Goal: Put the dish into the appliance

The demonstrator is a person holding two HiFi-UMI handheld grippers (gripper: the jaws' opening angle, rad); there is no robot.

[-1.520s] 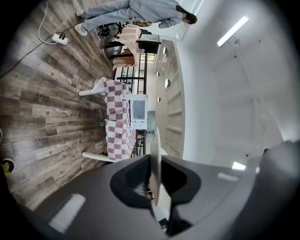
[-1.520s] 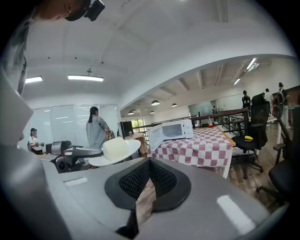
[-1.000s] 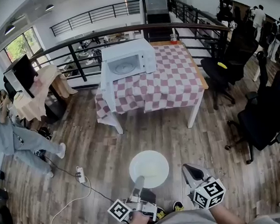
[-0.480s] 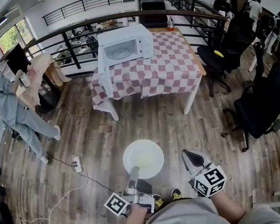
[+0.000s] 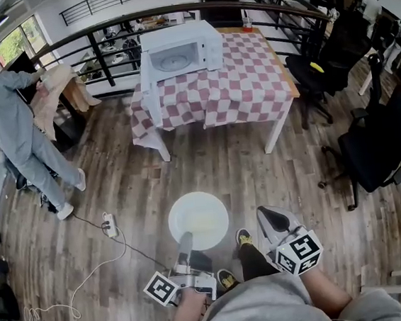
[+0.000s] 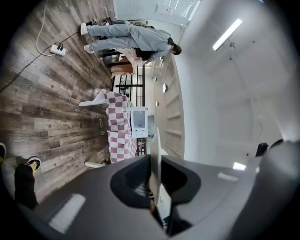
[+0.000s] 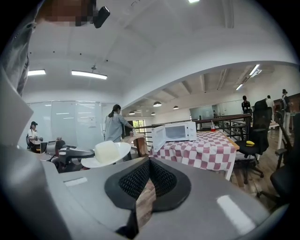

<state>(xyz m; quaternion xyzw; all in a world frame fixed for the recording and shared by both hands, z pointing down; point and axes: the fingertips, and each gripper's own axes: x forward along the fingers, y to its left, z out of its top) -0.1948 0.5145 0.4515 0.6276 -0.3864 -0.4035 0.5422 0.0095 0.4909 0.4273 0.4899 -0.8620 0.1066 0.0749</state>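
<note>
The dish (image 5: 198,217), a white plate, is out over the wood floor, pinched by its near rim in the left gripper (image 5: 185,245). In that gripper's view, the plate sits edge-on between jaws clamped on it. The right gripper (image 5: 272,221) rides alongside, jaws together with nothing in them.

Compared with a second ago, a shoe (image 5: 243,239) has swung forward under the plate, so the carrier's mid-stride. The plate is still well apart from the microwave (image 5: 178,51) on the checked table (image 5: 243,87), so I'd call this the carry stage. The bystander (image 5: 16,133) on the left has stood up too.

There's a pale lump on the plate, but I can't tell what it is. The microwave door looks open, though it's small from here.
</note>
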